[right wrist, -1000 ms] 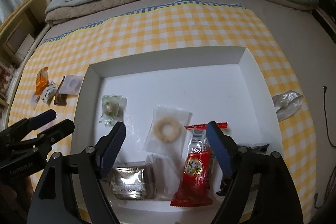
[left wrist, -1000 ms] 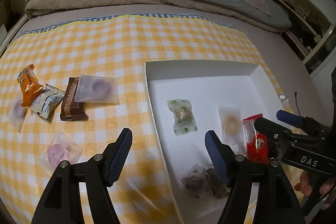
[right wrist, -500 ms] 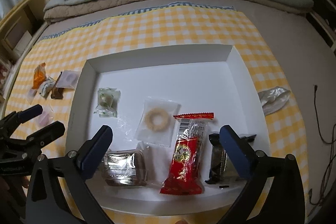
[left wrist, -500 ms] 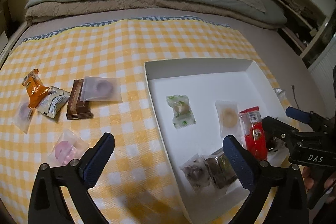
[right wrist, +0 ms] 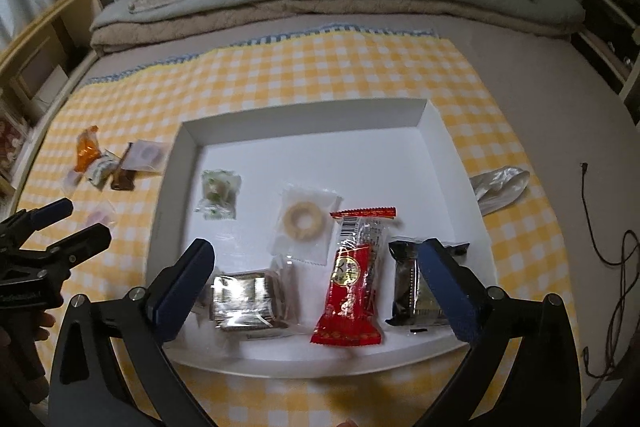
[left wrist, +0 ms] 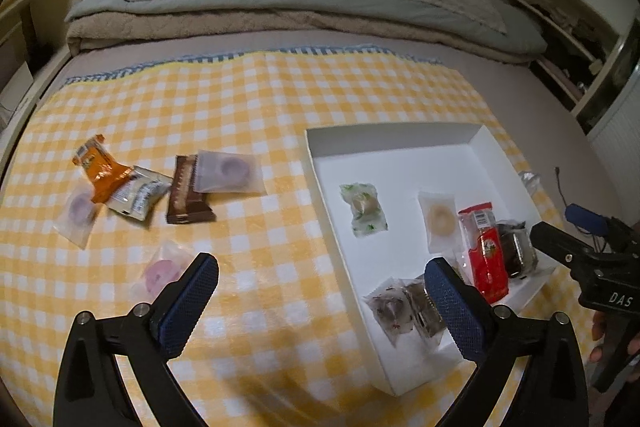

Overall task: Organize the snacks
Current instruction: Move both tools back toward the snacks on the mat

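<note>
We had both tools released, nothing gripped: left gripper (left wrist: 320, 303) over the checked cloth (left wrist: 260, 107), right gripper (right wrist: 316, 283) above the white tray (right wrist: 440, 131) of snacks.

Left hand-held gripper (left wrist: 320, 303) wide open, empty, above checked cloth (left wrist: 280, 227).

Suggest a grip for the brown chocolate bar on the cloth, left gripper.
Come from above and close across the narrow width of the brown chocolate bar at its near, exposed end. A clear ring-snack packet overlaps its far end. Left gripper is open and empty.
</note>
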A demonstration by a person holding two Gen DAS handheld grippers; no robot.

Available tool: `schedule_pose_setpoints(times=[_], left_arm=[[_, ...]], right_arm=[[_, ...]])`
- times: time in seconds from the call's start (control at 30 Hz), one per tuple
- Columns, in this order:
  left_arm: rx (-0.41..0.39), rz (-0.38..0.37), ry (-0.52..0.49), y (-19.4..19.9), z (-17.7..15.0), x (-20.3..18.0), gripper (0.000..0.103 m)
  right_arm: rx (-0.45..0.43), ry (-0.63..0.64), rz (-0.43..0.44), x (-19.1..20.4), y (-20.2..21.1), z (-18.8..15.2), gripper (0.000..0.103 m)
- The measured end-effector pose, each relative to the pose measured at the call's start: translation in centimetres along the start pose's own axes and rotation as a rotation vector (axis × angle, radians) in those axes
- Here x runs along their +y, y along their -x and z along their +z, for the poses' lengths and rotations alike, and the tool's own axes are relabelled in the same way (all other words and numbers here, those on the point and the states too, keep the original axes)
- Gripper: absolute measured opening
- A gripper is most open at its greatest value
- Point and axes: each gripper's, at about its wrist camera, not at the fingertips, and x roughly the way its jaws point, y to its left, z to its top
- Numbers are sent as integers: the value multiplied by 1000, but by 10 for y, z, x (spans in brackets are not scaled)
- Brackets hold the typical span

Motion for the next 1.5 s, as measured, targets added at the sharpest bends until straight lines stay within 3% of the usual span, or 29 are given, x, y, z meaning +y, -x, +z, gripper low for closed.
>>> schedule_pose_setpoints(times=[0.13,0.5,0.9,1.13,1.33,1.5], left_arm=[[-42,-3,4,29,-3,17,103],[-124,80,-19,95,-24,69,103],[-166,181,118,131,-29,153,103],[-164,241,168,110,-25,194,103],[-70,251,138,52,-13,222,103],[10,248,52,0,-1,238,103]], right_arm=[[-37,24,13,11,15,-1,103],[-85,65,100,65,27,4,103],[-95,160,215,148,8,12,103],[-79,306,305,206,-20,11,103],[27,471,418,244,-62,-1,103],[104,650,427,273,-100,-18,103]])
